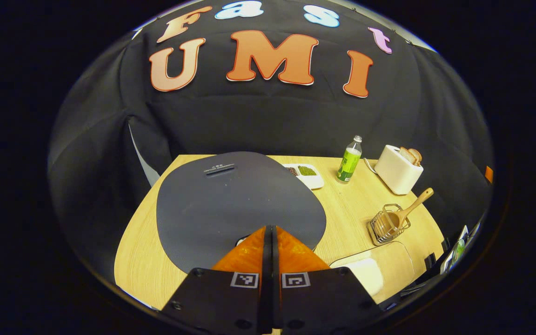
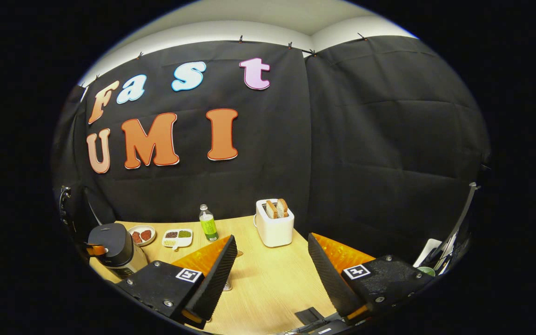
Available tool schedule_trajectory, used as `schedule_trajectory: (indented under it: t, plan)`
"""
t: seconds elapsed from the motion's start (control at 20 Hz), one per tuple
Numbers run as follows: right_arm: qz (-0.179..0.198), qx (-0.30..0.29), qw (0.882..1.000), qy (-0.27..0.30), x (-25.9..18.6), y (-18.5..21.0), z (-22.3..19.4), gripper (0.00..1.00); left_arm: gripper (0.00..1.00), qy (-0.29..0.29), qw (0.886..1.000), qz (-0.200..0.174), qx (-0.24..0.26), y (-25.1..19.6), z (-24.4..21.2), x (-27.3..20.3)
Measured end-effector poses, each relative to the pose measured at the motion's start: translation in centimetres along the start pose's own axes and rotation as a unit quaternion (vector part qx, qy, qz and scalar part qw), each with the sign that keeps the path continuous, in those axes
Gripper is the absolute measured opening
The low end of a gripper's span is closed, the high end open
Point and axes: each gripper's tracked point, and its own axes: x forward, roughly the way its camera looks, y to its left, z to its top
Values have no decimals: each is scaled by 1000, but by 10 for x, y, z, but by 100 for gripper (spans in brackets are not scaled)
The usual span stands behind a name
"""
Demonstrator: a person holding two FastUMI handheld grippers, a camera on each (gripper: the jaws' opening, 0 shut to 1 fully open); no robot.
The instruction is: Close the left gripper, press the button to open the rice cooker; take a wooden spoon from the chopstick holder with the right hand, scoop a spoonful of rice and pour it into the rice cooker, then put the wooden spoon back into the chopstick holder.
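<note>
Two grippers seen: left gripper [image 1: 270,232] pressed together above dark grey rounded rice cooker lid [image 1: 231,200], right gripper [image 2: 272,260] spread wide, light wooden spoon [image 1: 407,211] standing in wire chopstick holder [image 1: 389,225] on pale wooden table [image 1: 342,218].

In the left gripper view, the spoon [image 1: 411,207] is stood in the holder [image 1: 388,225], right of the cooker [image 1: 237,204], before the toaster [image 1: 398,169].

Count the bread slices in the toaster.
2: both stand side by side in the top slots of the toaster, the left bread slice and the right bread slice. More could sit hidden inside.
</note>
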Motion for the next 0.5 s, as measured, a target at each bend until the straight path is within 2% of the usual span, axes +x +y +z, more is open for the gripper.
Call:
schedule_trajectory:
  t: [0.15,0.3,0.4,0.5]
  plan:
    - [1,0,1000,-12,-3,-3,8,95,5,-10,1000,10,2,1,12,-12]
    - [4,9,1000,-20,-4,-4,12,95,4,-81,996,26,-2,6,67,-42]
    - [7,11,1000,-21,-4,-6,12,95,1,-140,990,36,-5,10,115,-71]
    - [9,12,1000,-24,-4,-7,12,94,4,-179,983,34,-11,9,143,-95]
